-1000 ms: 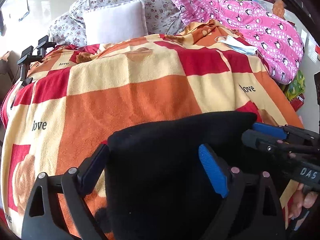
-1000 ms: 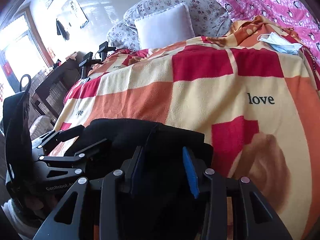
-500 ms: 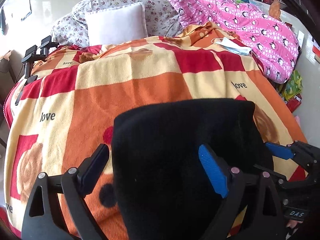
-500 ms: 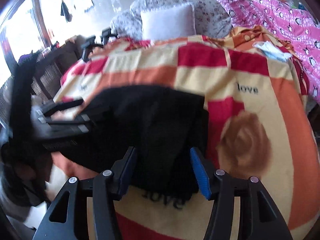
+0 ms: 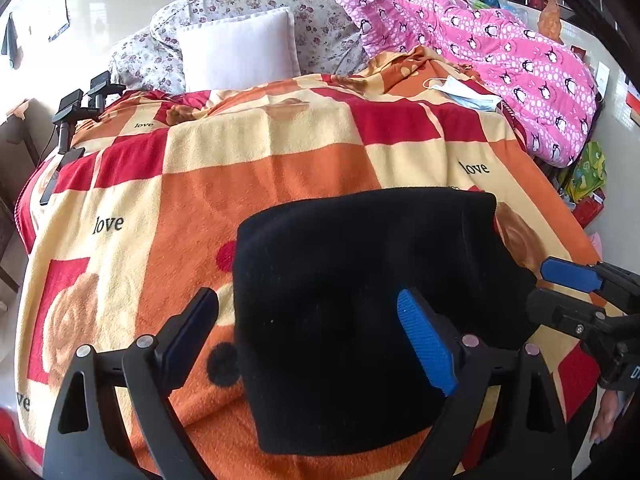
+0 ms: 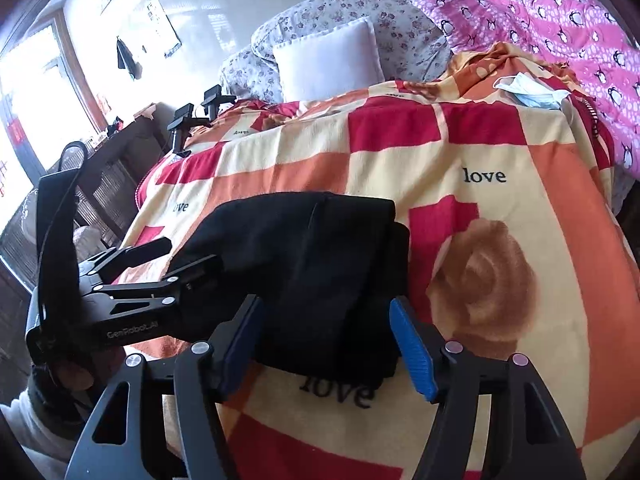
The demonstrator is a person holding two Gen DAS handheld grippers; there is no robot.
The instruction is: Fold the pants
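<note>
On blanket (image 5: pixel 280 168), folded black pants (image 5: pixel 360 300) lie just ahead of both hand-held grippers, left (image 5: pixel 308 328) and right (image 6: pixel 326 336), spread wide, empty.

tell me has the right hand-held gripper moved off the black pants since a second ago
Yes. The right hand-held gripper was shut on the black pants a second ago; now it is open and drawn back toward the blanket's near edge.

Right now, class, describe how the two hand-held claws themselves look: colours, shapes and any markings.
Both are black skeletal frames with triangular cut-outs and round silver rivets. Each finger ends in a ribbed blue pad. The left claw, seen from the right wrist, carries white "GenRobot.AI" lettering on its body and a black strap curving above. The right claw shows partial white letters. No sleeves or cables are clear.
</note>
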